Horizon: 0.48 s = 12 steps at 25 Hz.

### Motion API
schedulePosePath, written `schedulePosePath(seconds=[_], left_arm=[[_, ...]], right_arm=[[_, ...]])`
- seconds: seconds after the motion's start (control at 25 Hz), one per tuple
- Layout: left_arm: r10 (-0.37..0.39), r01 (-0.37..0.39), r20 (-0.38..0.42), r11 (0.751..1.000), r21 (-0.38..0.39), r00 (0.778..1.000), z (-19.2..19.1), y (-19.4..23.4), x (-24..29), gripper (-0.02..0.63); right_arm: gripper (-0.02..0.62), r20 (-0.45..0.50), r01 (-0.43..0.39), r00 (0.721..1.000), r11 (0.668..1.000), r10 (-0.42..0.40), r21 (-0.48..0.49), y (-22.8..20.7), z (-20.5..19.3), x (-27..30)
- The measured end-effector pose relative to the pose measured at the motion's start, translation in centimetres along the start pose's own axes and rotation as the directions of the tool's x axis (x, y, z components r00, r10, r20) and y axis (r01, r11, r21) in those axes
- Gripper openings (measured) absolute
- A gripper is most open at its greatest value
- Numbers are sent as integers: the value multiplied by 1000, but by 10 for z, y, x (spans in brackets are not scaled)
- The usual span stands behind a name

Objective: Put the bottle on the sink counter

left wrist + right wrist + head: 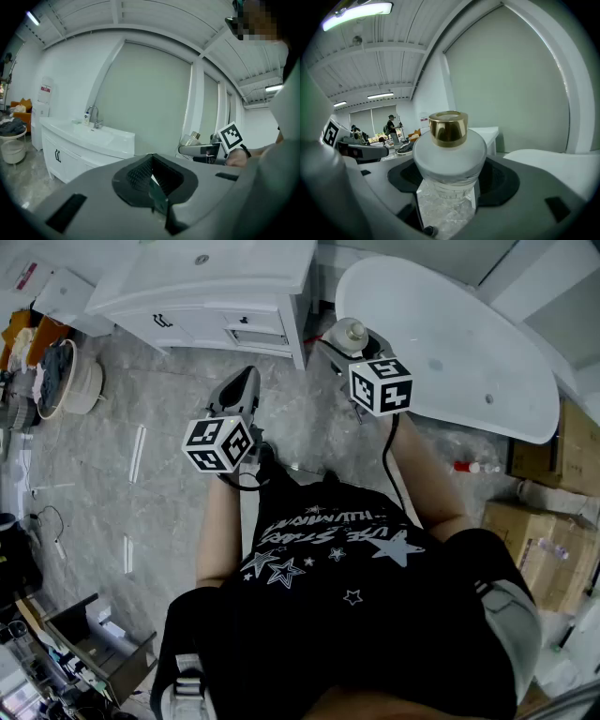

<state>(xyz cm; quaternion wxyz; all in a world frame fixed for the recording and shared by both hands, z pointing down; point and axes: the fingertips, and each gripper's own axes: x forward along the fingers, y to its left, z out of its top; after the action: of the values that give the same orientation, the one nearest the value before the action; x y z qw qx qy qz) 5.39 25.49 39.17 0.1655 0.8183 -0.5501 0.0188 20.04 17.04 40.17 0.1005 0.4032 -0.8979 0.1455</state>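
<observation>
Pinching gold-capped bottle (pixel 447 152) upright in right claw (pixel 449 185), carry level to sink desk (pixel 216 273) ahead; left claw (pixel 152 177) pressed together.

A long lamp (pixel 356 11) is glowing on the ceiling (pixel 393 56), while a white sink cabinet (pixel 216 287), a big white bathtub (pixel 469 352) and some brown boxes (pixel 553 549) are standing on the grey stone floor (pixel 169 474).

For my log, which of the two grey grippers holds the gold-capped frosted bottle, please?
The right gripper: its jaws clamp the gold-capped frosted bottle; the left gripper has shut, empty jaws.
</observation>
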Motion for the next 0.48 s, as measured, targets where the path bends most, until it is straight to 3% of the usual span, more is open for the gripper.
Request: schedulePosePath(seconds=[0.48], left_arm=[[12, -12, -9, 1000, -20, 1000, -6, -1, -9, 7]], right_arm=[[318, -13, 3, 1000, 1000, -3, 12, 1, -4, -3]])
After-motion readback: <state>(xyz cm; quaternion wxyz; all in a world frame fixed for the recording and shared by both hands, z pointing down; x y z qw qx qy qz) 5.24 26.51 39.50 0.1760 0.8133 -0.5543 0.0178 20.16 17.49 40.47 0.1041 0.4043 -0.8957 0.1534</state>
